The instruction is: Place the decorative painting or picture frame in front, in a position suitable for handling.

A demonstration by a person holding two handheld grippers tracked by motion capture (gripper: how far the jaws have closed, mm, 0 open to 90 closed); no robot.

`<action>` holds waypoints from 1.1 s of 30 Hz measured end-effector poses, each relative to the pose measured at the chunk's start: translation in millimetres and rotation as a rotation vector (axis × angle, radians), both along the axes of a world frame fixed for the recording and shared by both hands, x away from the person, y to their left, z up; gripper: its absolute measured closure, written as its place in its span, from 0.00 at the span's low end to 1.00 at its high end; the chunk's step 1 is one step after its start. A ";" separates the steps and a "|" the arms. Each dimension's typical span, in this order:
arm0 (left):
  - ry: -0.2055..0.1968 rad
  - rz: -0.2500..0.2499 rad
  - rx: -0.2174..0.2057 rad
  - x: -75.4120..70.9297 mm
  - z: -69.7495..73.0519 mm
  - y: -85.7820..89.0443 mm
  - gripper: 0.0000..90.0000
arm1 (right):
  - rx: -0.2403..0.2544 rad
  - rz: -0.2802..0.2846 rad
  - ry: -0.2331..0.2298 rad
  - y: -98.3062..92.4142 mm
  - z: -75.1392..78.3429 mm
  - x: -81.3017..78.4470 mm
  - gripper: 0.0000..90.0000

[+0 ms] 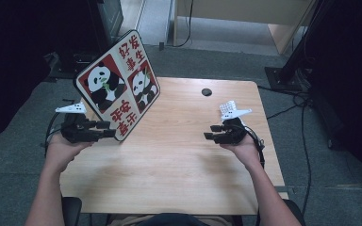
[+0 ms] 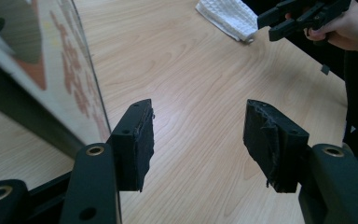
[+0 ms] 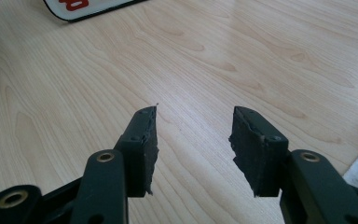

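A rectangular tray (image 1: 118,84) printed with pandas and red characters stands tilted on edge over the table's left side; its face also runs along the left of the left gripper view (image 2: 51,70). My left gripper (image 1: 109,129) is beside the tray's low corner. Its jaws (image 2: 198,135) are open with only bare wood between them, and the tray lies outside the left jaw. My right gripper (image 1: 209,132) hovers at the table's right, open (image 3: 193,140) with nothing in it. I cannot tell what props the tray.
A white cloth (image 1: 227,109) lies by the right gripper, also seen in the left gripper view (image 2: 228,18). A small black round disc (image 1: 207,92) sits near the far edge of the wooden table (image 1: 169,160). Cables and dark stands surround the table on the floor.
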State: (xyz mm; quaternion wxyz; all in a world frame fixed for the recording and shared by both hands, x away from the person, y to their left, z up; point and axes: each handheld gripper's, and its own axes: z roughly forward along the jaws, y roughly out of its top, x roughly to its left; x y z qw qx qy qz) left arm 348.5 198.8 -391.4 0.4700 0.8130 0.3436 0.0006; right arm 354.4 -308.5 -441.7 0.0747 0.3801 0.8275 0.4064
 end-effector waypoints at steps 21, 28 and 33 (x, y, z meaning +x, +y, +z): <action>0.017 0.083 -0.012 11.2 -0.6 36.7 0.54 | -0.011 0.014 0.009 0.3 -2.4 0.6 0.56; 0.024 0.110 -0.002 22.0 6.4 41.4 0.53 | -0.019 0.012 0.020 0.2 -3.0 -1.0 0.56; 0.036 0.109 -0.011 30.6 15.6 41.0 0.53 | -0.020 0.015 0.023 0.0 -4.0 -0.5 0.56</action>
